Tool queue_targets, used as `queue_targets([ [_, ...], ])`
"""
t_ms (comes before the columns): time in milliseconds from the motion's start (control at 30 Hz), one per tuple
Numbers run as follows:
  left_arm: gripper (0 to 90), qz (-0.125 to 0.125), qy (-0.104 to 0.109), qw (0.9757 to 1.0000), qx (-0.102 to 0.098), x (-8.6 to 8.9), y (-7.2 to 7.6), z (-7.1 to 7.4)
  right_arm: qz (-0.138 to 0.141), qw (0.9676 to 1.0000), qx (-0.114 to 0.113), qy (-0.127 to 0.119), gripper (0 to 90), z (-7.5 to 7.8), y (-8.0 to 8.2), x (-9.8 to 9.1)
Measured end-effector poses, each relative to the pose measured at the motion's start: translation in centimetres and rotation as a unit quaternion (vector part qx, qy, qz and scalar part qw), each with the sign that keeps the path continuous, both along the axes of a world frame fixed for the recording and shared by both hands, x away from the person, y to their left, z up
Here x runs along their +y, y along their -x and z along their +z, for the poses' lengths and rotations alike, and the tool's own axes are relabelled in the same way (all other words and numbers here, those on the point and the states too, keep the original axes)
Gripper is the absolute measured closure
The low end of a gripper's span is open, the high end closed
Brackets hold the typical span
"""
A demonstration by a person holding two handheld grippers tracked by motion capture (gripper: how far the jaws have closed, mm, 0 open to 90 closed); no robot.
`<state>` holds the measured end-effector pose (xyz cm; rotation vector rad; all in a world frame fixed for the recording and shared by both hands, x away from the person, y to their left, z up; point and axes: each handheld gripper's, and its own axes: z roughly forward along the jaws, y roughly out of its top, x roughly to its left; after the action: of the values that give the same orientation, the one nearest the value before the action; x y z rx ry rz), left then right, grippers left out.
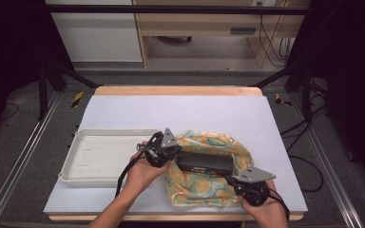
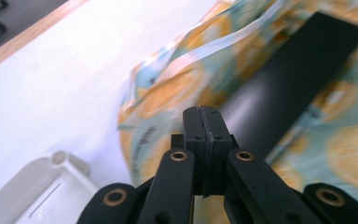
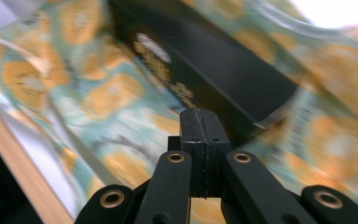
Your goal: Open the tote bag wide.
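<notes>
A white surface (image 1: 180, 107) with a light wood edge along its far and near sides fills the middle of the high view, standing inside a dark metal frame. Beyond it the room shows grey floor, a pale wooden desk with cables hanging at its right, and a white panel at the left; yellow-and-black tape marks sit on the floor by both far corners.

On the left part of the surface lies a cream tray (image 1: 95, 156), shallow and rectangular. Just right of it, at the near middle, lies a crumpled cloth (image 1: 204, 190) printed with orange fruit slices on pale green. A black box (image 1: 204, 163), long and flat with small gold lettering on its side, rests on the cloth with folds rising around it.

The left tongs (image 1: 164, 154) sit between tray and cloth, at the cloth's left edge; in the left gripper view (image 2: 204, 123) their jaws are pressed together with nothing visible between them. The right tongs (image 1: 240, 183) sit at the cloth's near right corner; in the right gripper view (image 3: 200, 123) their jaws are likewise pressed together above the fabric, near the box's end
</notes>
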<state>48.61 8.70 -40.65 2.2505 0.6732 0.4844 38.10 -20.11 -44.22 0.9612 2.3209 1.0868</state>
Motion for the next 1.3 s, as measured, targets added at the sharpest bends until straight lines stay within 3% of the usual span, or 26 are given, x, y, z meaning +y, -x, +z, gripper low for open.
queue_targets([
  [167,90.0,0.019,-0.02,0.9995,0.015,0.3,-1.2,-1.5,0.025,0.9994,0.016,0.016,90.0,-1.3,-0.3,1.9],
  [400,90.0,0.023,-0.041,0.9983,0.036,0.7,-1.2,-2.9,0.033,0.9974,0.051,0.038,90.0,-2.9,-0.5,2.3],
  [533,90.0,0.019,-0.025,0.999,0.031,1.0,-0.8,-2.7,0.033,0.9974,0.052,0.036,90.0,-2.9,-0.4,2.1],
  [800,84.5,0.012,0.018,0.9997,0.014,2.1,0.2,-0.9,0.025,0.9991,0.032,0.007,87.4,-0.6,-0.7,0.5],
  [967,70.3,0.014,0.041,0.9991,0.002,2.9,0.5,-0.1,0.024,0.9993,0.028,-0.009,75.7,1.0,-2.2,-0.8],
  [1100,51.6,0.018,0.039,0.9991,-0.001,3.5,0.4,0.3,0.03,0.9989,0.033,-0.014,62.0,2.1,-3.8,-1.4],
  [1300,30.9,0.04,0.043,0.998,0.022,4.9,0.1,-0.1,0.033,0.9986,0.041,-0.004,38.9,3.0,-6.1,-2.0],
])
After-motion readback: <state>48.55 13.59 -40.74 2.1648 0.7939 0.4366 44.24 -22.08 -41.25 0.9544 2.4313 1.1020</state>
